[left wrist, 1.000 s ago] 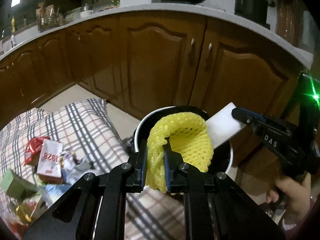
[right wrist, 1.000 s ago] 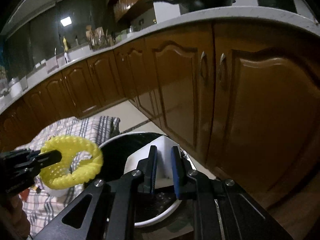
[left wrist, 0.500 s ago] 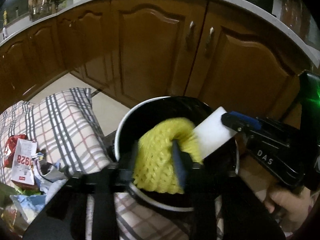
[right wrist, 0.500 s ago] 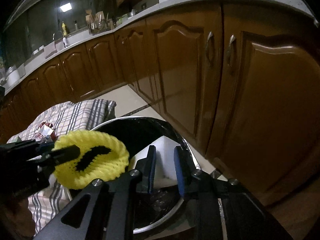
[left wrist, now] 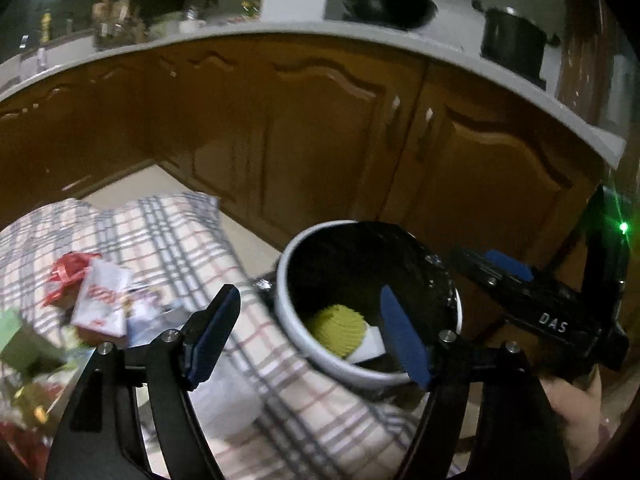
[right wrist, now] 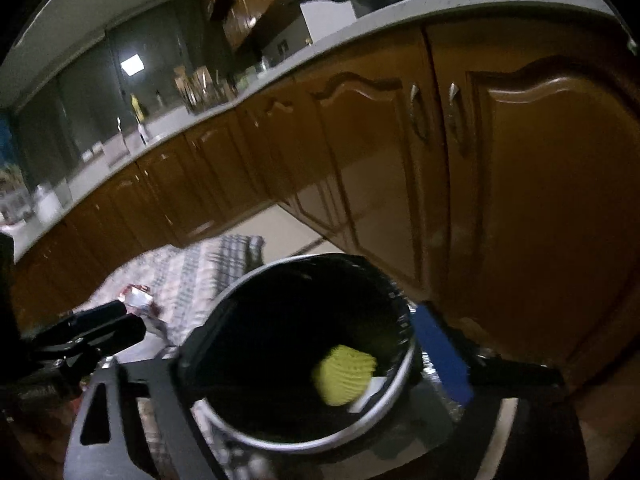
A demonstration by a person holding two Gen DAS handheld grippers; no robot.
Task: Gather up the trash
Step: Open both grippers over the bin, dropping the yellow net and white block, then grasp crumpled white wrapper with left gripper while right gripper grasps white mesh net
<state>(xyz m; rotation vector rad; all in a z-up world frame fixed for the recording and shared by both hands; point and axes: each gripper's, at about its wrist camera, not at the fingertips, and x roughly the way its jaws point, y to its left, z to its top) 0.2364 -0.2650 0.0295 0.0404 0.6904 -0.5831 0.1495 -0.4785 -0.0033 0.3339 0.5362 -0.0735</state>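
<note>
Your yellow foam net point(left wrist: 335, 330) sits at the bottom of the black-lined bin point(left wrist: 344, 372), with the white foam piece point(left wrist: 370, 345) touching its right side. Both are half hidden: the bin's near wall cuts off their lower edges, and the right wrist view is motion-blurred, so there the net point(right wrist: 345, 373) is a soft blob and the white piece point(right wrist: 371, 389) barely a sliver.

Your left gripper point(left wrist: 308, 336) has just been opening; its blue pads stand wide apart with nothing between them, and the net lies below and beyond them inside the bin. Your right gripper point(right wrist: 316, 368) has also just been opening: jaws wide, straddling the bin mouth, empty. Its left finger is smeared and hard to trace.

The trash pile point(left wrist: 100, 304) on the plaid cloth point(left wrist: 168, 232) is blurred; you can't read the packets. Your hand point(left wrist: 576, 420) is cut off at the frame edge. Cabinets point(left wrist: 320, 148) stand behind.
</note>
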